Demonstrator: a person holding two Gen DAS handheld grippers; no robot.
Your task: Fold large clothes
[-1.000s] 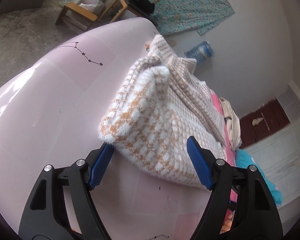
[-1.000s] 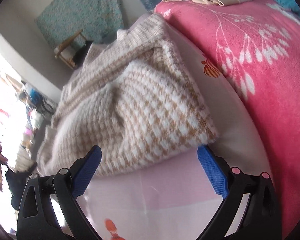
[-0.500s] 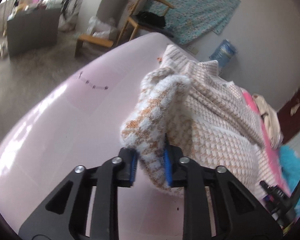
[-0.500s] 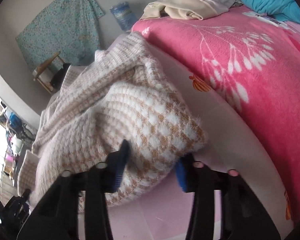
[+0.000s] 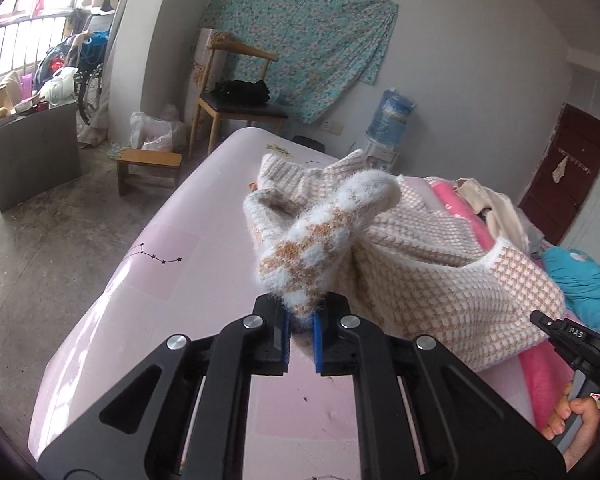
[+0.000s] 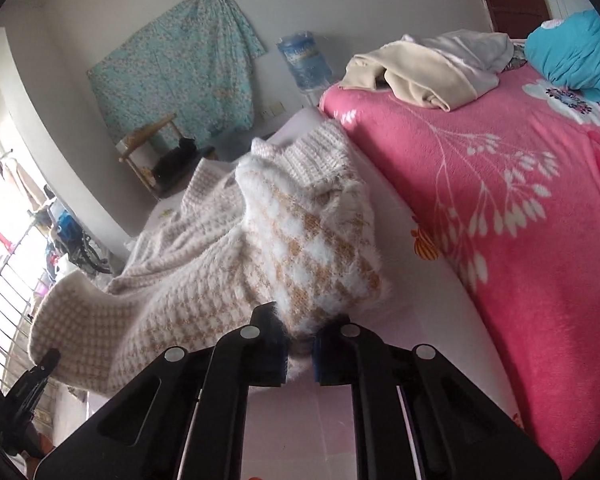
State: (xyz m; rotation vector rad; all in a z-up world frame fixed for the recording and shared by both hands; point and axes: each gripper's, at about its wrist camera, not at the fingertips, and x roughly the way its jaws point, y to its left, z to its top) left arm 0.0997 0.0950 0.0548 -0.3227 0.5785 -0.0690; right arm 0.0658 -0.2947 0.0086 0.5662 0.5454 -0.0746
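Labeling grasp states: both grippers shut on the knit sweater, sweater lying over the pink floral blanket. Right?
Not quite. Both the left gripper and right gripper are shut on the sweater, but it lies on the pale pink sheet, beside the pink floral blanket, not over it. The right wrist view shows this.

The right gripper [image 6: 300, 350] has its blue pads pinched tight on a fuzzy corner of the tan-and-white knit sweater [image 6: 300, 256], which is bunched and raised off the pale pink sheet [image 6: 416, 300]. The sweater sags away toward the left. Along the bed's right side lies a pink floral blanket [image 6: 500, 208], with cream clothes [image 6: 424, 72] heaped at its far edge.
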